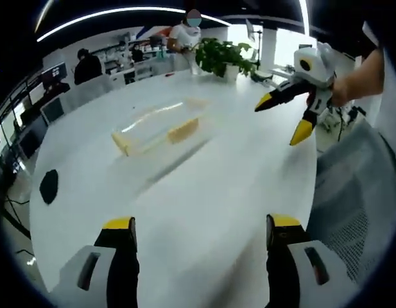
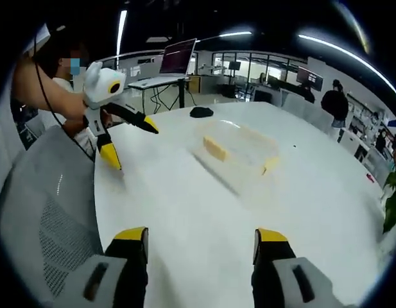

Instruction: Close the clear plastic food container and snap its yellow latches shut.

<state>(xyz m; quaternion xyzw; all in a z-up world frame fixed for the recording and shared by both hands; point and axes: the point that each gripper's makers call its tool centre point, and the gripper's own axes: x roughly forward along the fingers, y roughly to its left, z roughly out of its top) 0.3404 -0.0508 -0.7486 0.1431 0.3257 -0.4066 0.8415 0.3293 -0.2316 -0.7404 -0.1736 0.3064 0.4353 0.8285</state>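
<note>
Clear plastic food container [image 1: 160, 128] sits on the white round table [image 1: 204, 212], toward the middle of the tabletop, well apart from both grippers; in the right gripper view the same container [image 2: 239, 151] lies ahead of the jaws and slightly to the right. Yellow latches [image 1: 183, 131] visible at its sides, another at the near-left end [image 1: 120, 142]; motion blur prevents telling whether the lid is seated or the latches are snapped. Left gripper [image 1: 198, 226]: jaws spread wide, nothing between them, held over bare tabletop. Right gripper [image 2: 201, 237]: jaws likewise wide apart and empty. In the left gripper view the right gripper [image 1: 284, 119] enters from the right, held in a hand, its yellow tips parted. Small black object [image 1: 49, 186] on the table near its left edge. Potted plant [image 1: 218, 56] at the far edge. Grey mesh chair [image 1: 355, 192] beside the table. People stand in the office background.
</note>
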